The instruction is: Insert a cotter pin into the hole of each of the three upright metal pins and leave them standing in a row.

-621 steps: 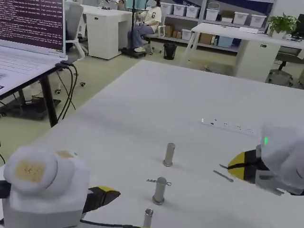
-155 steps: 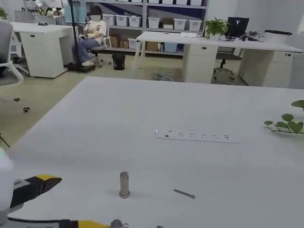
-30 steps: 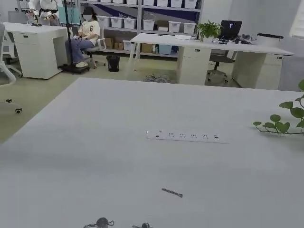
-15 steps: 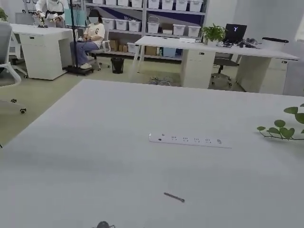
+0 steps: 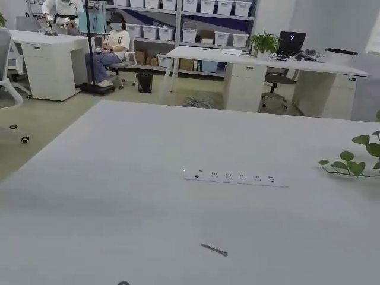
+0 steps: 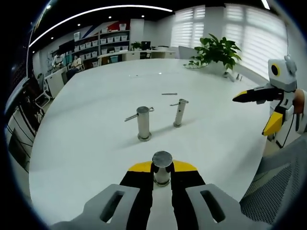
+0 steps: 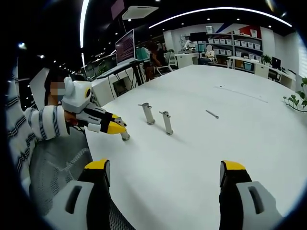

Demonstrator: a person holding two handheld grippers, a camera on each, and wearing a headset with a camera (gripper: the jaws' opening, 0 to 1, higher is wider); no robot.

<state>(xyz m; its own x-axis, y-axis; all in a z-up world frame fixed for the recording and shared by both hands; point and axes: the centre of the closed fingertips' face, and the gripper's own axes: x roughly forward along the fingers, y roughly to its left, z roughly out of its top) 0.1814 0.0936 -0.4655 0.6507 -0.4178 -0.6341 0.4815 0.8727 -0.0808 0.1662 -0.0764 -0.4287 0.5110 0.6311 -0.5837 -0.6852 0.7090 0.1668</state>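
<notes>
- Your left gripper (image 6: 162, 170) is clamped on the nearest upright grey metal pin (image 6: 162, 159); the head view cuts this off
- Just beyond stand a second steel pin (image 6: 143, 122) and a third steel pin (image 6: 179, 112), each with a cotter pin through it
- Your right gripper (image 7: 165, 166) gapes wide, holding nothing
- A loose thin wire cotter pin (image 5: 214, 250) lies apart on the white table (image 5: 119, 178), with open room around it

Table (image 5: 119, 178): white, broad.
Power strip (image 5: 236, 177): flat, your 12 o'clock.
Loose cotter pin (image 5: 214, 250): nearer you, 6 o'clock of strip.
Metal pins (image 6: 144, 123): three upright.
Plant sprig (image 5: 350, 163): your 3 o'clock.
</notes>
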